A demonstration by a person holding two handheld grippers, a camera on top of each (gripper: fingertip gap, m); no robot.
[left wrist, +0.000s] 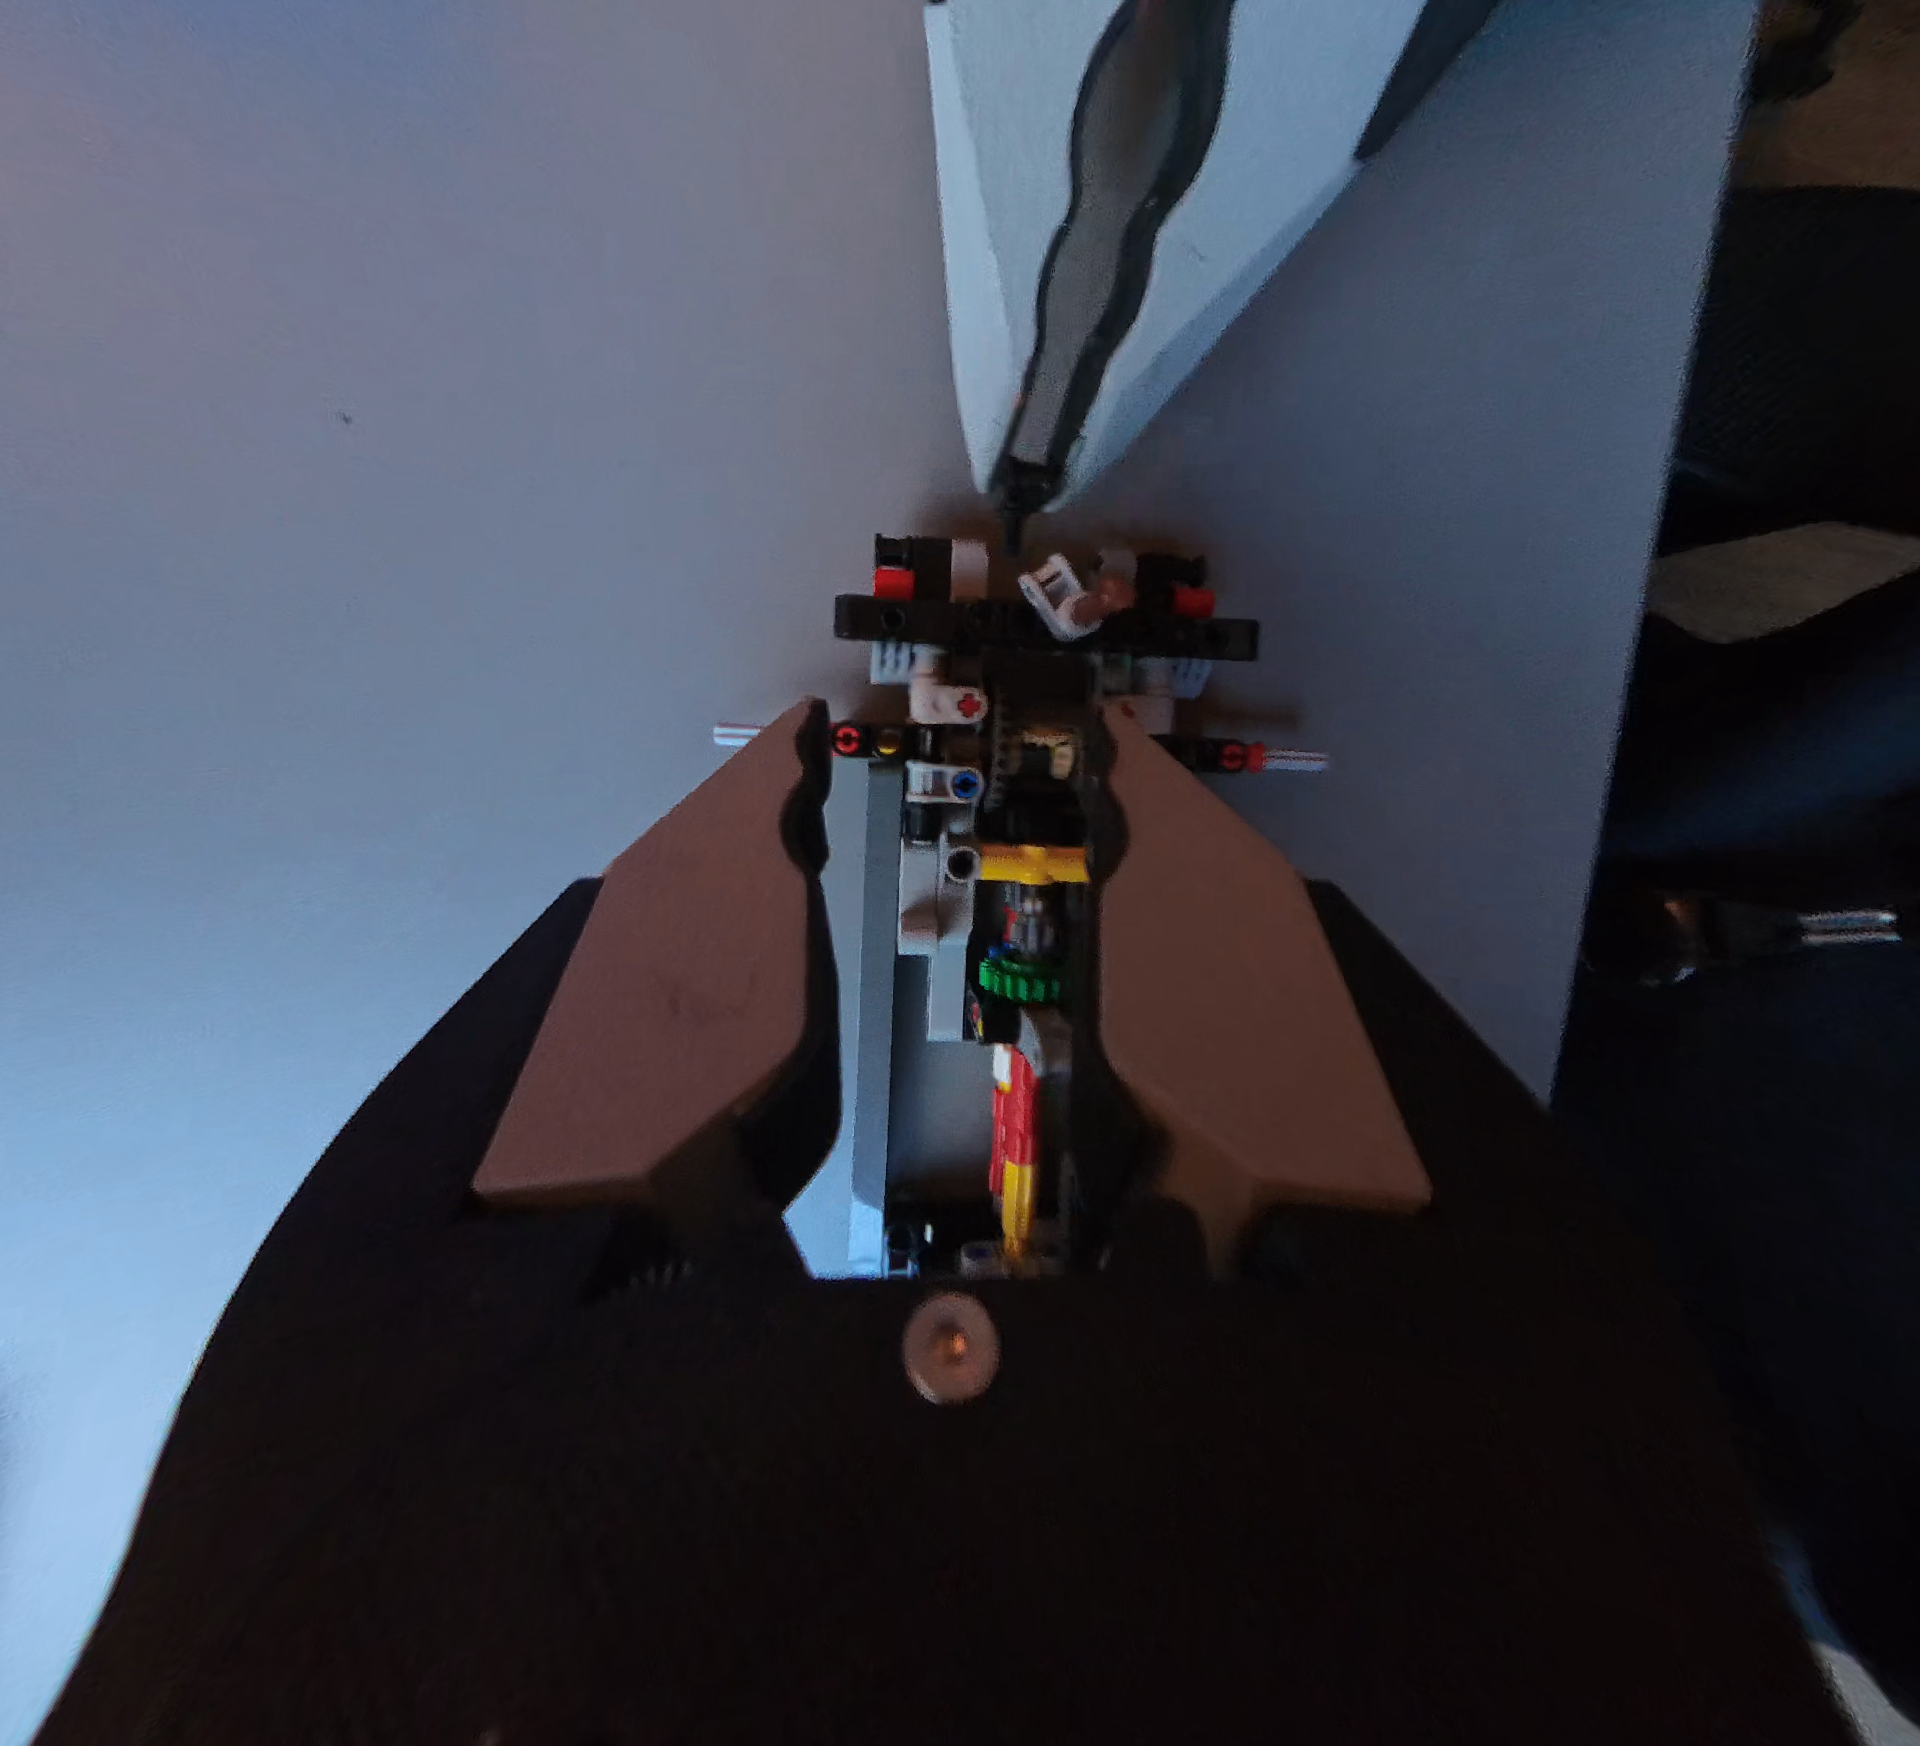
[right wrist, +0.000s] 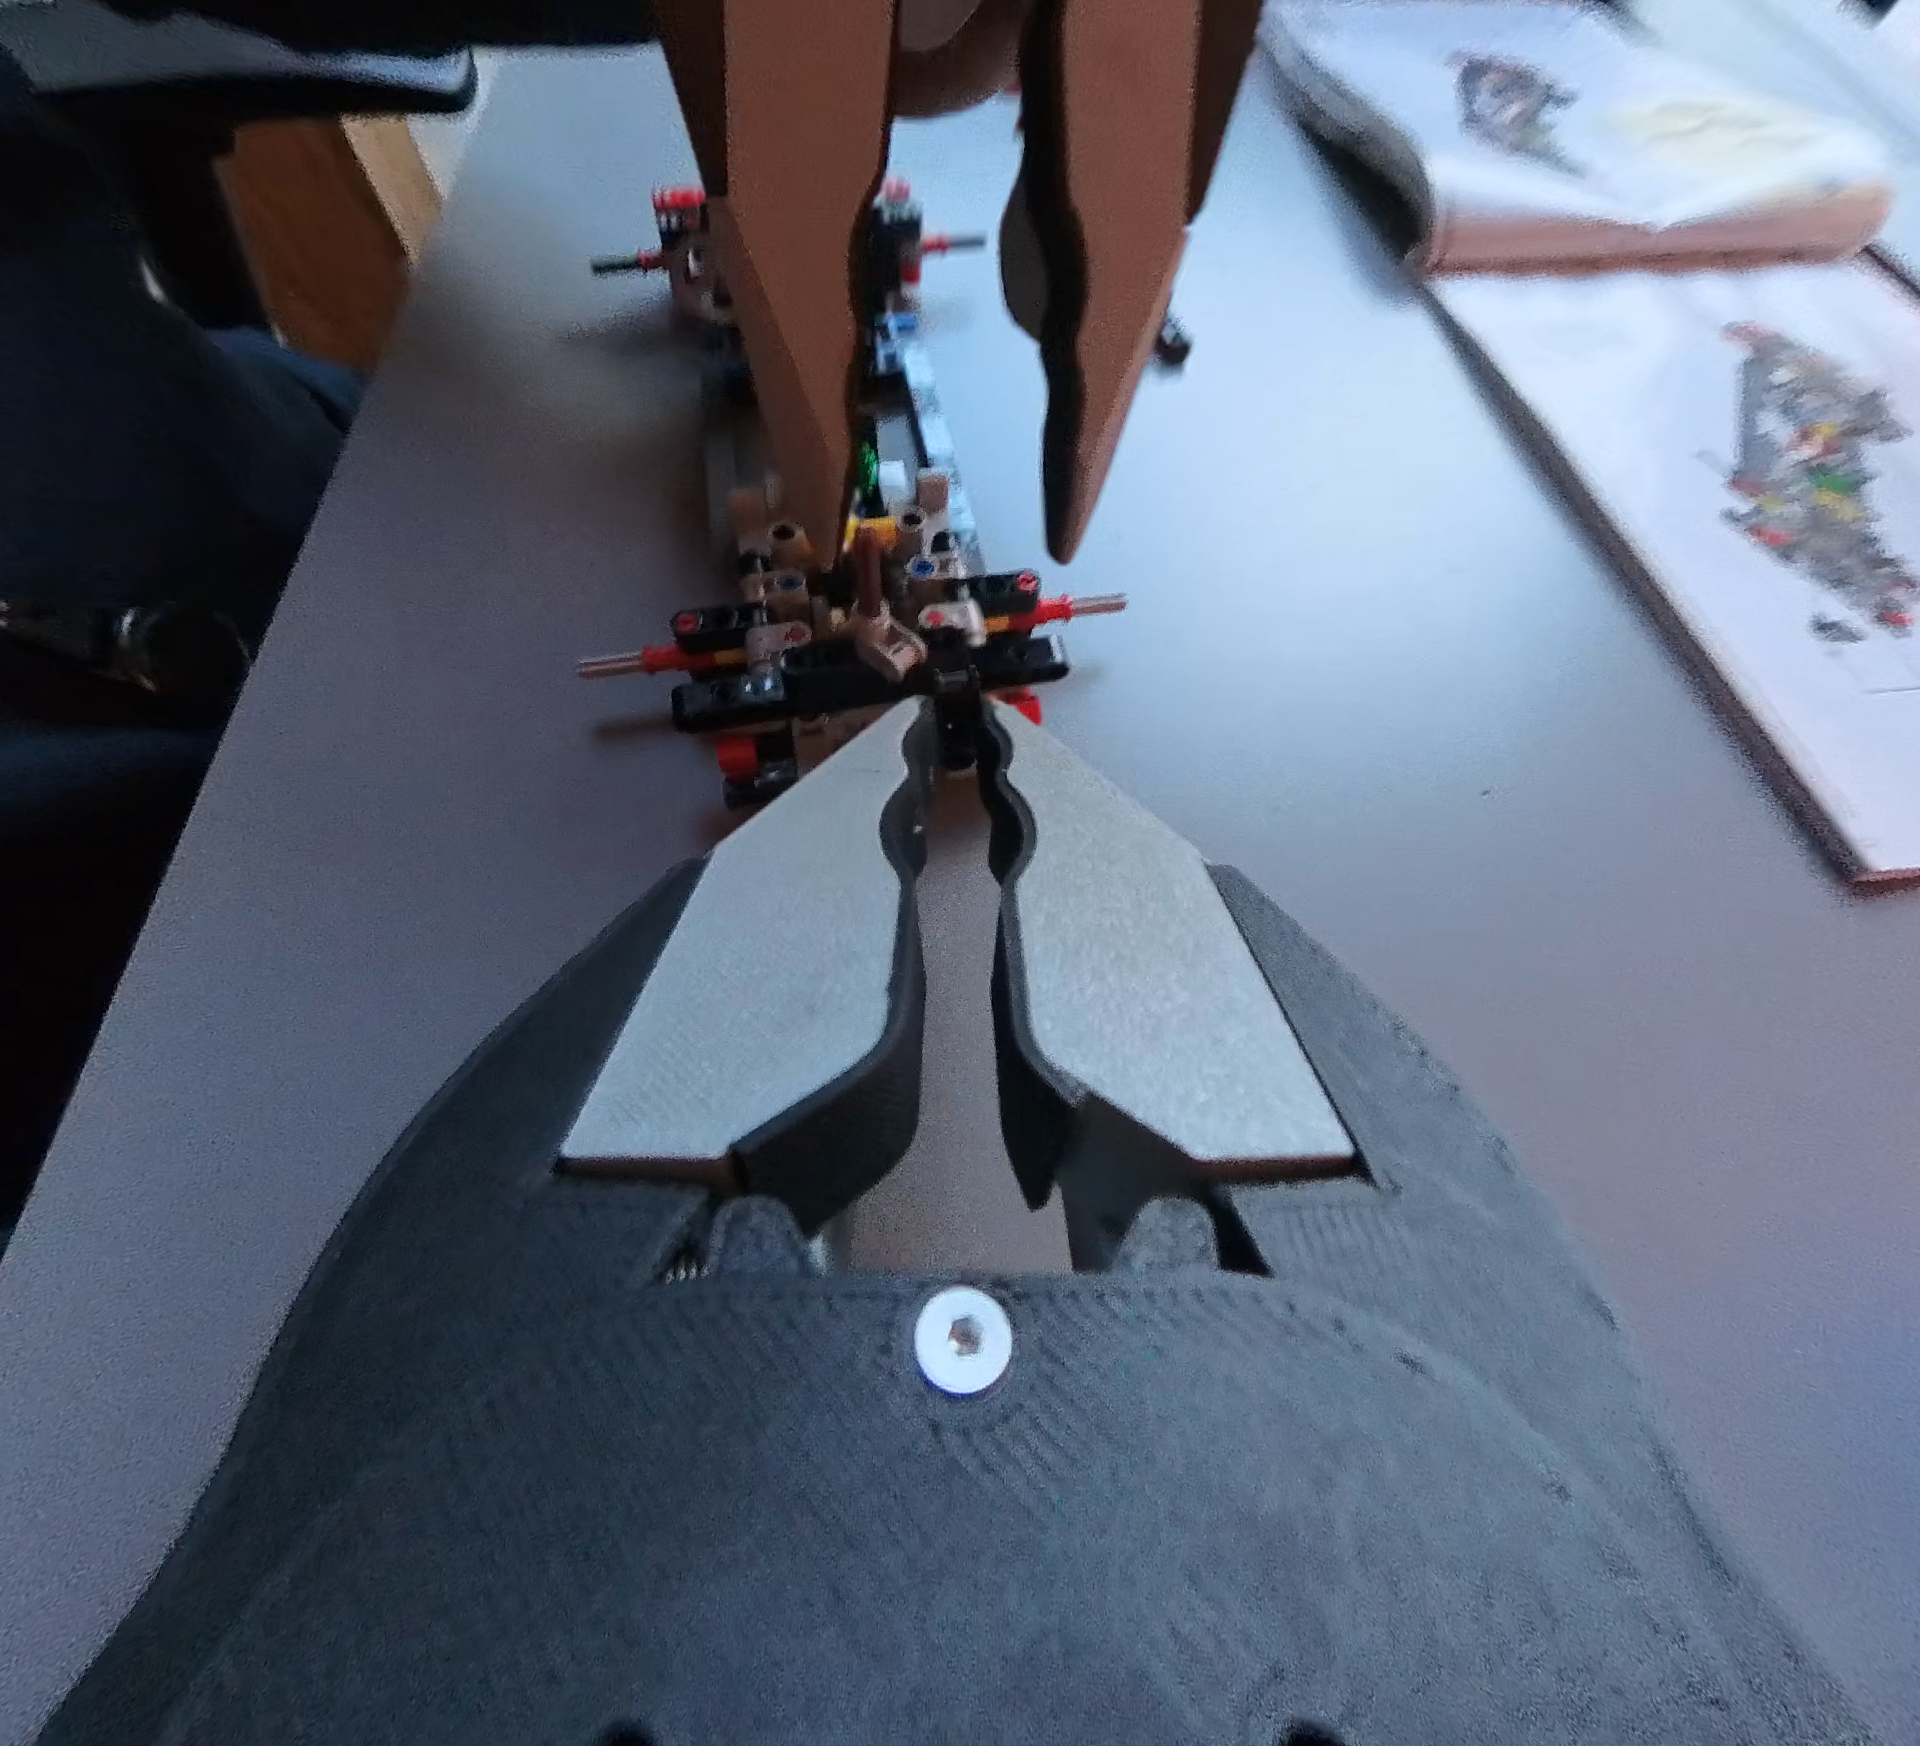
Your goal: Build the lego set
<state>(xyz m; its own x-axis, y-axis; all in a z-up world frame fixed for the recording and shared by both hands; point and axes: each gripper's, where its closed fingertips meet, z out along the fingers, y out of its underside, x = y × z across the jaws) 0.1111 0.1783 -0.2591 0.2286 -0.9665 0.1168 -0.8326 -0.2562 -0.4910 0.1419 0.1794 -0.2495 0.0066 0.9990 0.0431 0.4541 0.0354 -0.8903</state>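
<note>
The right gripper (right wrist: pixel 956 720) is clamped on a small black pin (right wrist: pixel 954 709) at the near end of a toy building-brick frame (right wrist: pixel 862 647) lying mid-table (right wrist: pixel 1351 761). The left gripper (left wrist: pixel 961 761) straddles the frame with fingers apart; in the right wrist view its right finger (right wrist: pixel 1081 449) stands clear of the bricks. Judging from this, keeping the pin square to its hole in the black cross beam (left wrist: pixel 1039 631) and the frame braced would matter most. An open booklet (right wrist: pixel 1662 294) lies toward the table's right edge.

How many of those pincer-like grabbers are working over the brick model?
2. The brown-fingered left gripper straddles the brick model from the far end; the grey-fingered right gripper pinches a small black piece at its near end.
</note>
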